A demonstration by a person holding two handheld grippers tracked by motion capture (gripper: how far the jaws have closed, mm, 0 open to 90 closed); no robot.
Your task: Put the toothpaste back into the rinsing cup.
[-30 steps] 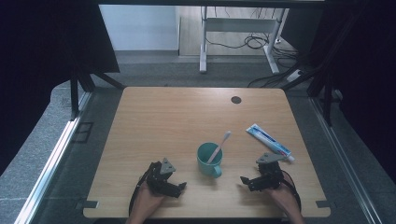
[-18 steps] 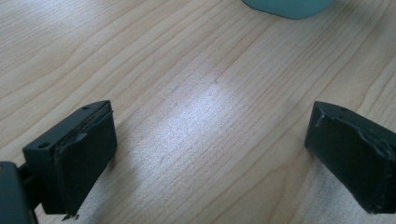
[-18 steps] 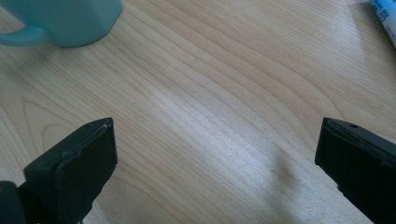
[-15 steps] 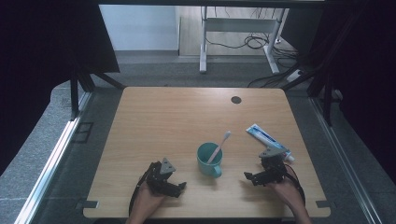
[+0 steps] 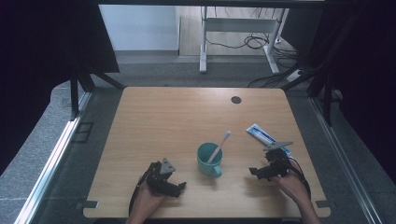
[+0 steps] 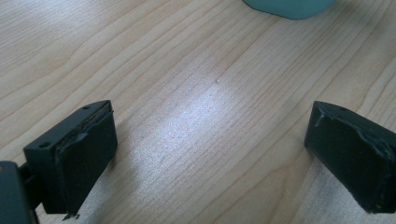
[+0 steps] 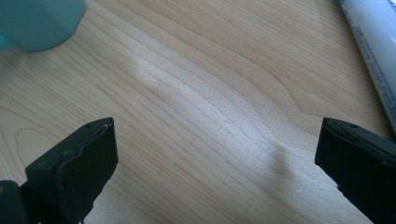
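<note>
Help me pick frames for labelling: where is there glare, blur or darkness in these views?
High view: sharp on the table, surroundings dark. Left gripper view: pale glare patch on the wood between the left tool jaws; cup soft-edged. Right gripper view: cup and toothpaste tube blurred, faint sheen on the grain.

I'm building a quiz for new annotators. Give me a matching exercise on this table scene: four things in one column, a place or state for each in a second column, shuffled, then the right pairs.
Things
1. toothbrush
2. toothpaste tube
3. teal cup
4. left hand-held gripper

Places or states
A. lies flat near the table's right edge
B. stands between the two hands
C. leans out of the cup
D. jaws apart over bare wood, holding nothing

Pairs: 1-C, 2-A, 3-B, 4-D
</note>
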